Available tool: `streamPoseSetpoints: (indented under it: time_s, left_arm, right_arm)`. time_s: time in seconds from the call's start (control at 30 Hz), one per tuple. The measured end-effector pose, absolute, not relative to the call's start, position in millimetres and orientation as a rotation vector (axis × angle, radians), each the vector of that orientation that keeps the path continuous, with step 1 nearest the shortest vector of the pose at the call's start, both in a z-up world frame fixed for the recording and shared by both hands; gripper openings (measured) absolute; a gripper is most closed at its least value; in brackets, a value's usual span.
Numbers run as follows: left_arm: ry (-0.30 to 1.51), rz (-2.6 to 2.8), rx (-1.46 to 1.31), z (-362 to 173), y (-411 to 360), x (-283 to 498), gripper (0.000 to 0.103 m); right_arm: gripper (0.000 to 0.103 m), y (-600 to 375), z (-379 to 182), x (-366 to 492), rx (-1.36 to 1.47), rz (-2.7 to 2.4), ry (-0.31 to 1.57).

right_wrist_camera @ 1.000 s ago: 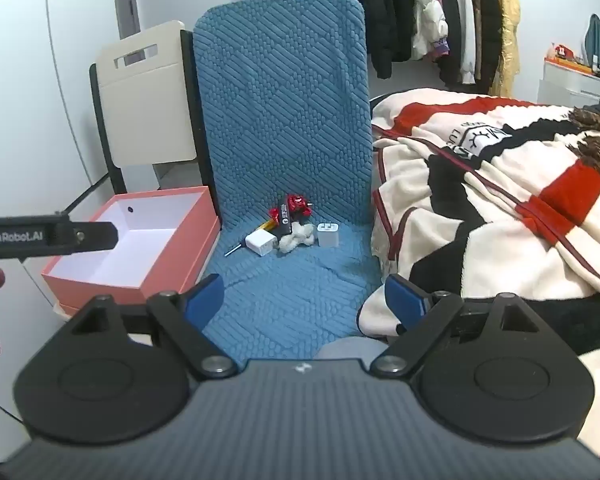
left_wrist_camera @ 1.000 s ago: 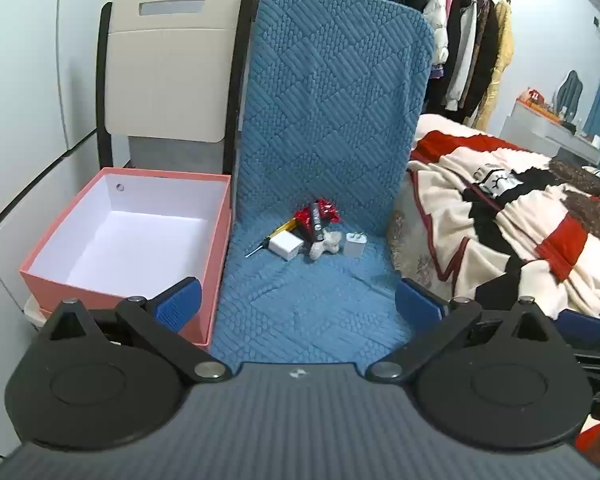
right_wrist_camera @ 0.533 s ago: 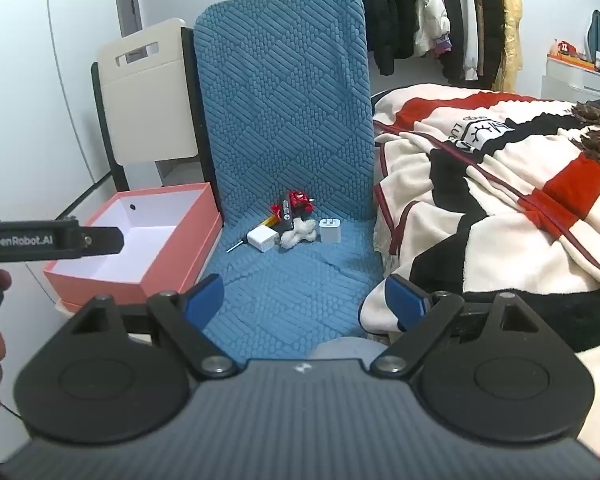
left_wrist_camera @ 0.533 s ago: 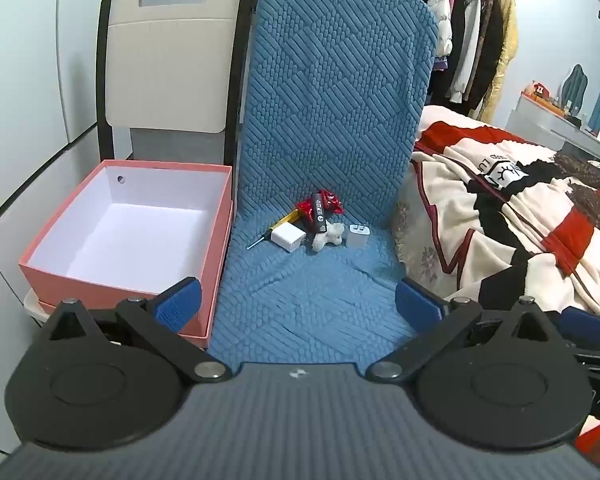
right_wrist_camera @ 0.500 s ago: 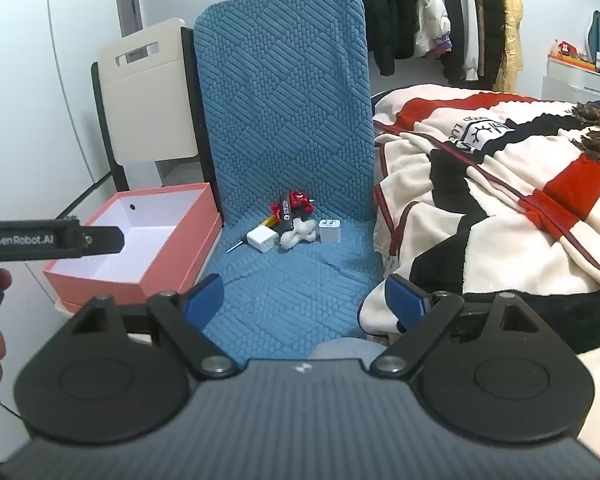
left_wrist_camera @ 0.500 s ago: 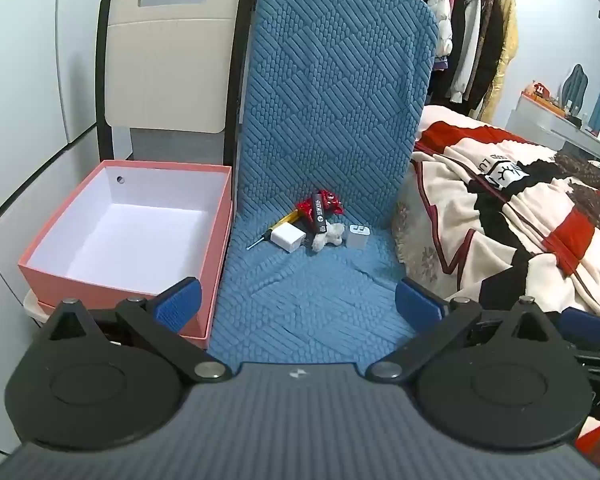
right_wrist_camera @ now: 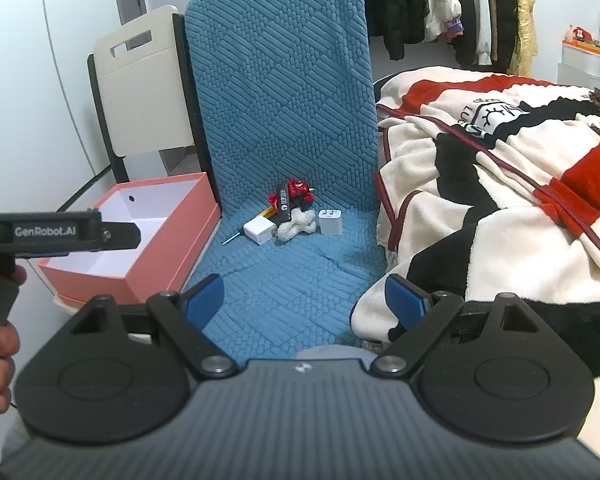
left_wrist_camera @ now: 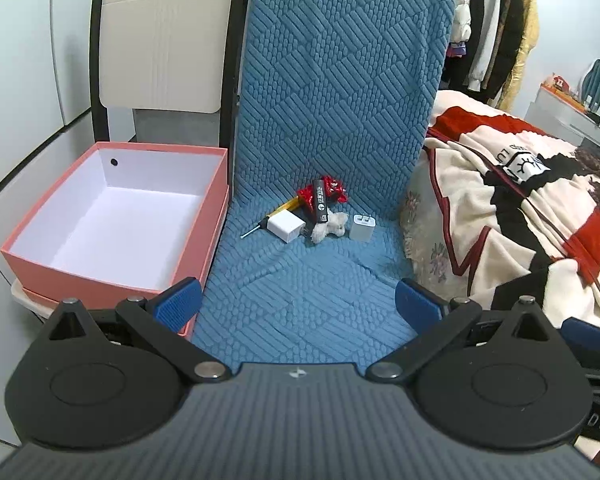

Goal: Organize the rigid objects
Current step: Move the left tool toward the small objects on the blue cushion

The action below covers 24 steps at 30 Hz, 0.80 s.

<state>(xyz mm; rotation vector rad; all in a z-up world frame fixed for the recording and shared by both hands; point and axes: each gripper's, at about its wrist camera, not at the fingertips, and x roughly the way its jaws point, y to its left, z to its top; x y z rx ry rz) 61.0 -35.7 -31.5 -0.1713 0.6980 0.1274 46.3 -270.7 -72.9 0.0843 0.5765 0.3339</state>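
A small pile lies at the back of the blue quilted seat [left_wrist_camera: 308, 280]: a white charger block [left_wrist_camera: 286, 225], a second white plug adapter [left_wrist_camera: 363, 227], a yellow-handled screwdriver [left_wrist_camera: 268, 220], a black and red item [left_wrist_camera: 322, 196] and a small white plush [left_wrist_camera: 329, 229]. The pile also shows in the right wrist view [right_wrist_camera: 290, 216]. An open, empty pink box [left_wrist_camera: 112, 216] stands left of the seat. My left gripper [left_wrist_camera: 298, 304] is open and empty, well short of the pile. My right gripper [right_wrist_camera: 304, 300] is open and empty over the seat's front.
A patterned blanket [left_wrist_camera: 520, 208] on the bed borders the seat on the right. A cream folding chair [left_wrist_camera: 164, 40] stands behind the box. Clothes [right_wrist_camera: 440, 4] hang at the back. The left gripper's body [right_wrist_camera: 60, 232] crosses the right wrist view over the box.
Both grippers have moved forward a little toward the seat and the pile looks larger. Both stay open. Nothing was picked up.
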Motion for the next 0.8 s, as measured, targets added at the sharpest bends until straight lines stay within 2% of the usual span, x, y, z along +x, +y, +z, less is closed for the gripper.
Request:
streamPoseSetpoints:
  time_s: [0.4,0.8]
  left_arm:
    - [0.709,0.125,-0.166,-46.6,-38.1,81.9,0.103]
    - [0.712,0.066,-0.209,-59.9,6.4,83.0,0.103]
  right_arm:
    - [0.089,-264.1,-93.1,62.9,0.090,0.341,0.598]
    - [0.089,-230.1,-92.6,56.3,0.079,0.285,0.582]
